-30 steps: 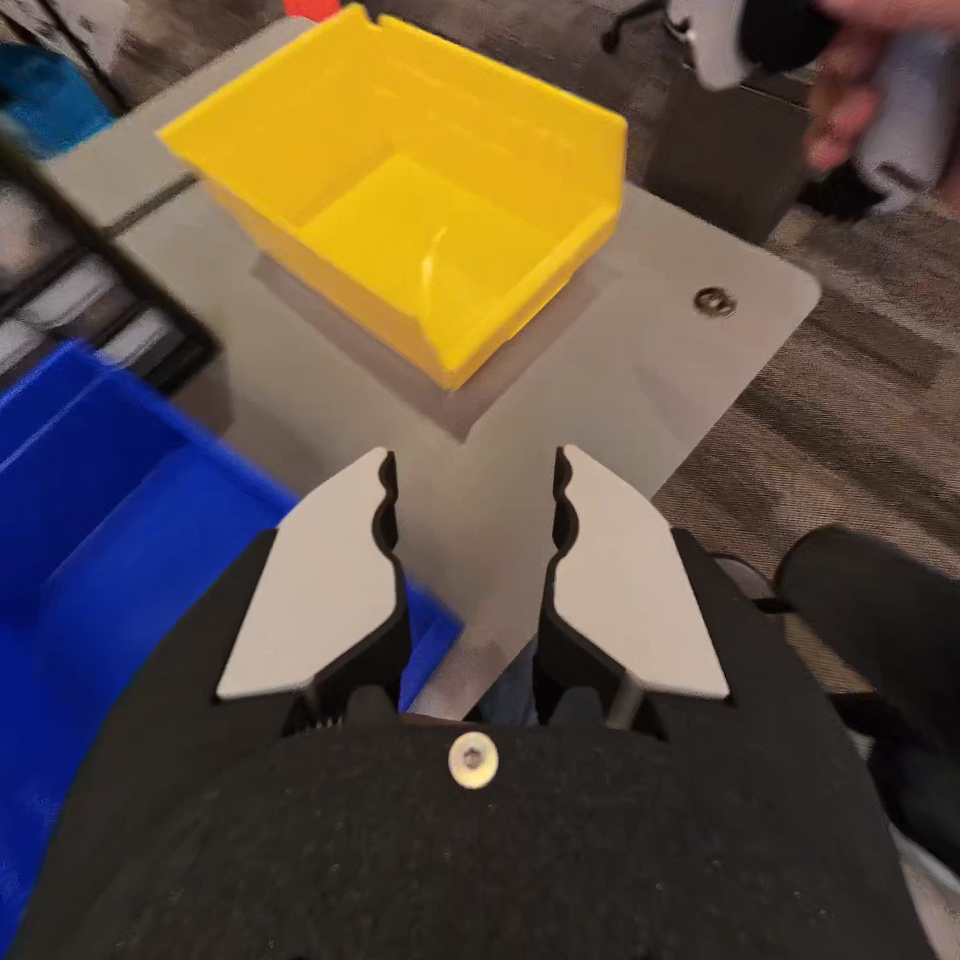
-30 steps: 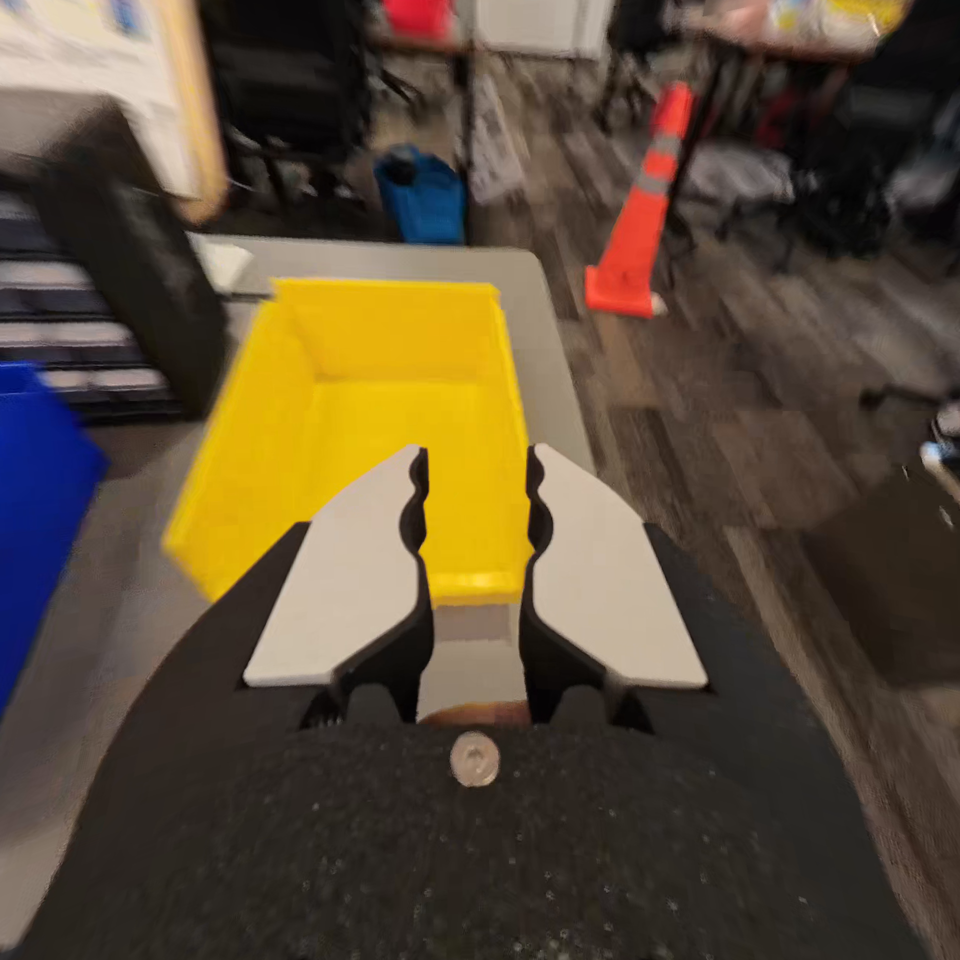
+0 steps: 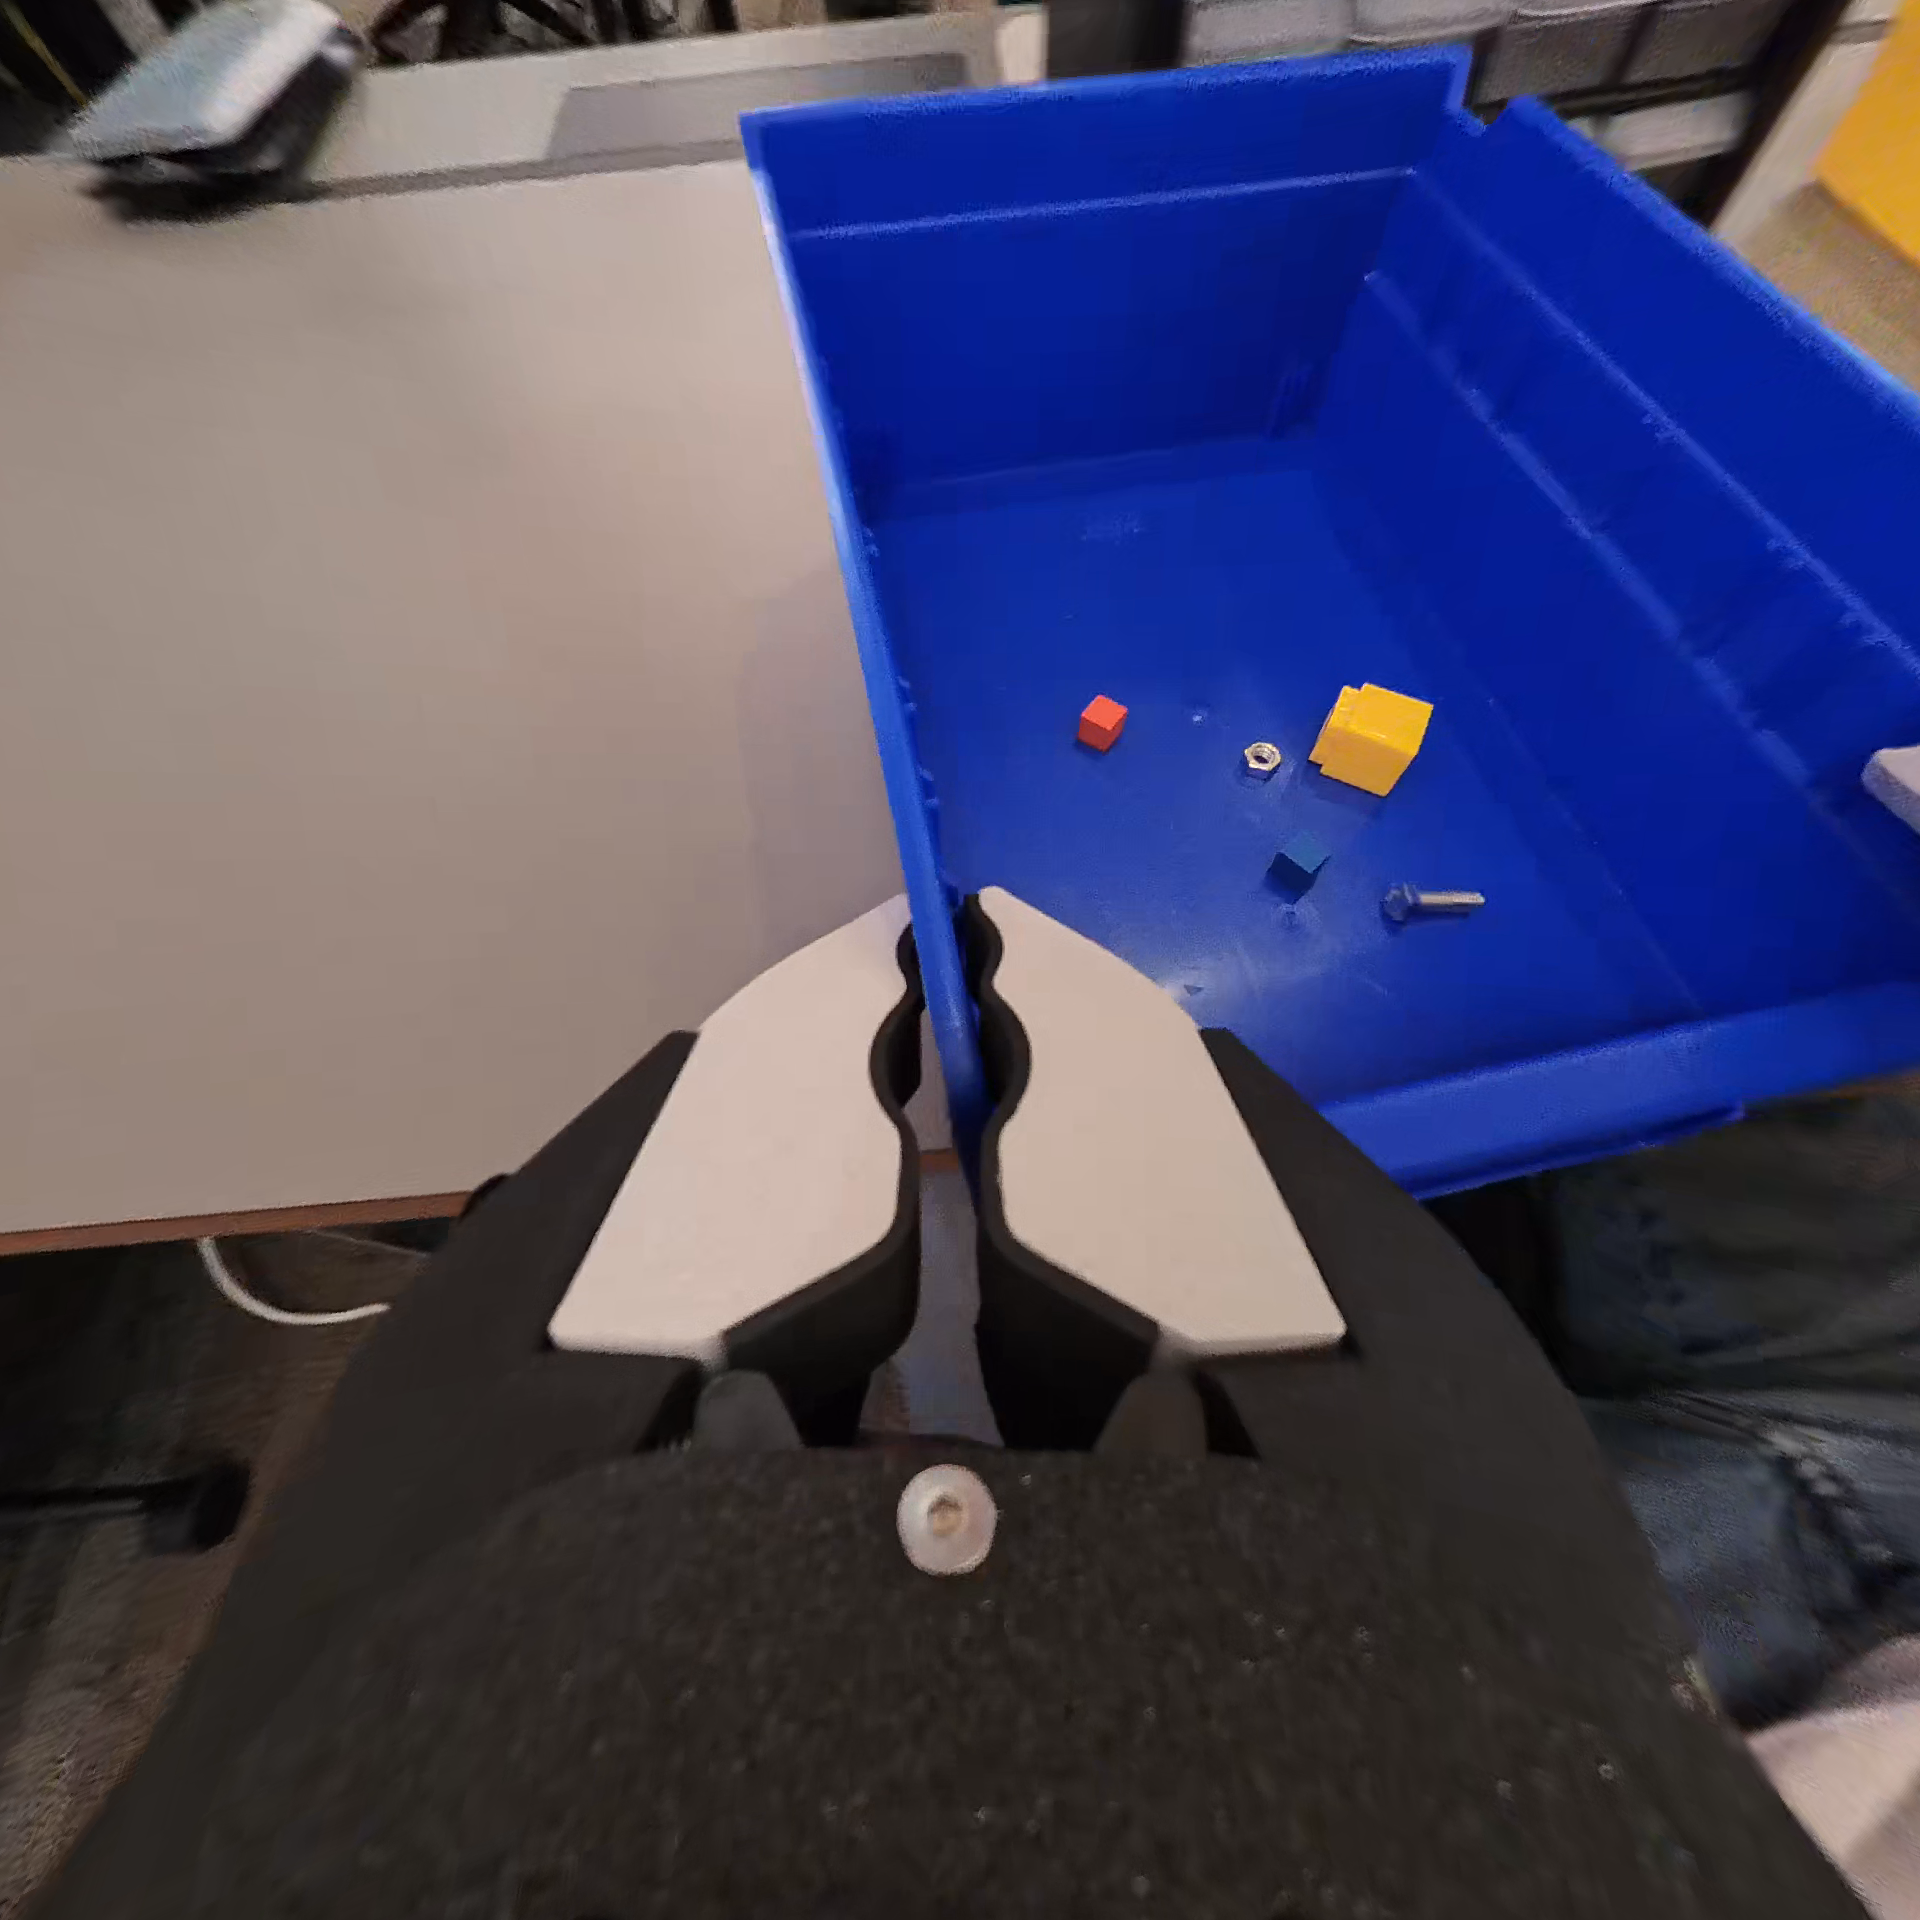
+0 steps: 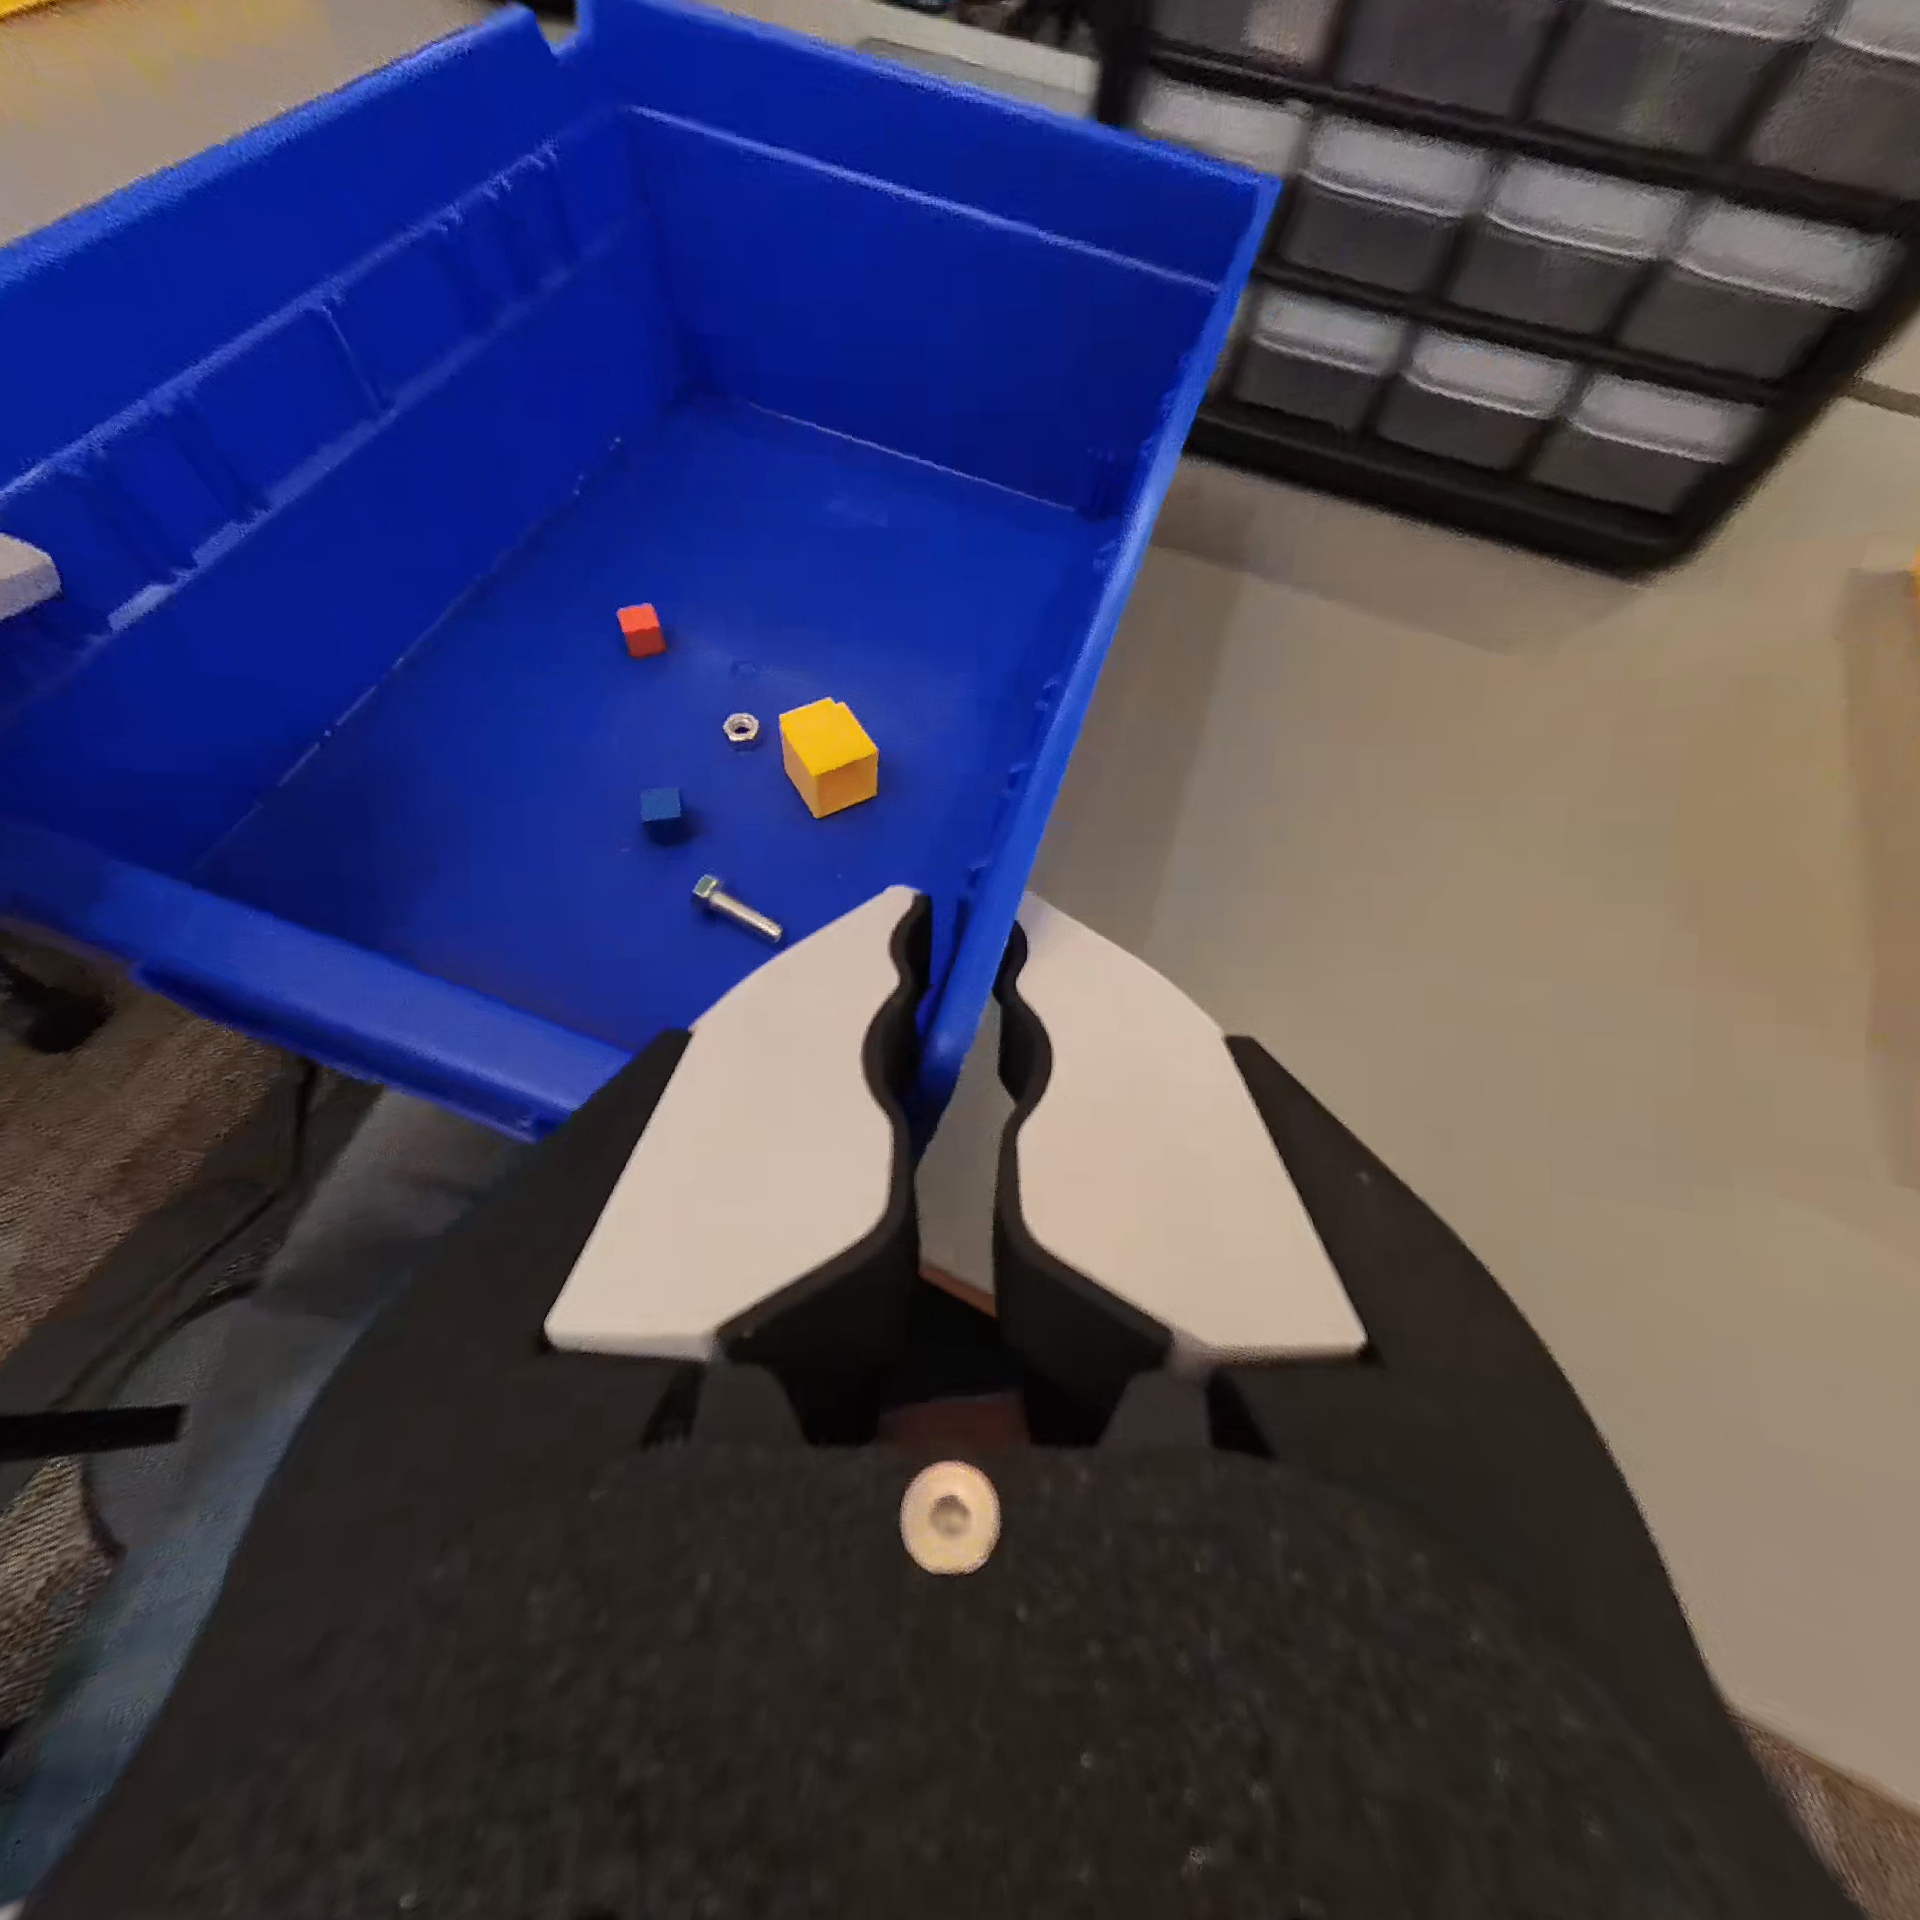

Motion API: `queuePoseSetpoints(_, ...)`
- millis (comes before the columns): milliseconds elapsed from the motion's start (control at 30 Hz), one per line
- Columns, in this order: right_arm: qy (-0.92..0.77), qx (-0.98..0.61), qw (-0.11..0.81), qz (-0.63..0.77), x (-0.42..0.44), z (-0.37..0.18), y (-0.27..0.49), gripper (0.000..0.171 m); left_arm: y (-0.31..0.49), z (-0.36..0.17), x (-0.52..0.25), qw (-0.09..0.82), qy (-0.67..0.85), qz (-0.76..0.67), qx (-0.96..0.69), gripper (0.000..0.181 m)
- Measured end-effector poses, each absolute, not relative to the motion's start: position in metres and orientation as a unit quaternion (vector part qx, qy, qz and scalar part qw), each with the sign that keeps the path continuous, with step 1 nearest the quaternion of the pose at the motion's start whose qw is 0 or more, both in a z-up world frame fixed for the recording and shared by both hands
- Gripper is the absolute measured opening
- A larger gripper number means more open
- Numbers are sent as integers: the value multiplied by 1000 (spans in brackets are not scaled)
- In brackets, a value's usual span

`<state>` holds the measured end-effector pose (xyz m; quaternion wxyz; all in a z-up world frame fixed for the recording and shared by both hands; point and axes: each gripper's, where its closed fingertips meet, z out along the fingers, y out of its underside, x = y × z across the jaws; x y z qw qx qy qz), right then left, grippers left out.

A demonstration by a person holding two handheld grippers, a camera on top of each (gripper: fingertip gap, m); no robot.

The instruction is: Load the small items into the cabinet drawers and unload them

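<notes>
A blue bin (image 3: 1143,312) (image 4: 883,270) sits on the grey table (image 3: 416,623), its front end past the table's edge. On its floor lie a red cube (image 3: 1101,722) (image 4: 640,630), a yellow block (image 3: 1369,738) (image 4: 828,755), a small blue cube (image 3: 1299,862) (image 4: 661,806), a metal nut (image 3: 1260,757) (image 4: 740,727) and a bolt (image 3: 1432,900) (image 4: 736,907). My left gripper (image 3: 943,914) is shut on the bin's left wall. My right gripper (image 4: 961,920) is shut on the bin's right wall. The black drawer cabinet (image 4: 1558,260) stands behind the bin.
A yellow bin's corner (image 3: 1881,135) shows at the far right of the left wrist view. A dark bundle (image 3: 218,94) lies at the table's far left. The table's front edge (image 3: 239,1221) runs just below my left fingers; floor and a white cable (image 3: 270,1304) lie beneath. Left tips to right tips: about 20 centimeters.
Both grippers were open and empty near the yellow bin. Now both have moved over to the blue bin and are shut on its opposite side walls.
</notes>
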<state>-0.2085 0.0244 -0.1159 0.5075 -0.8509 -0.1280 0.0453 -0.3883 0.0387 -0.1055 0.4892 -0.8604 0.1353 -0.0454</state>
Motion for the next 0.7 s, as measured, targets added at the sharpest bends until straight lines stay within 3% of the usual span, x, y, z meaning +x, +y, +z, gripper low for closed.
queuePoseSetpoints(300,-148,-833,530,56,-321,-100,155,8,148,-81,-506,524,81,-18,-847,4)
queuePoseSetpoints(500,-106,-852,511,27,-337,-111,231,8,249,-89,-525,511,90,2,-855,5)
queuePoseSetpoints(700,-127,-859,495,16,-349,-126,256,14,299,-119,-533,485,69,-42,-871,6)
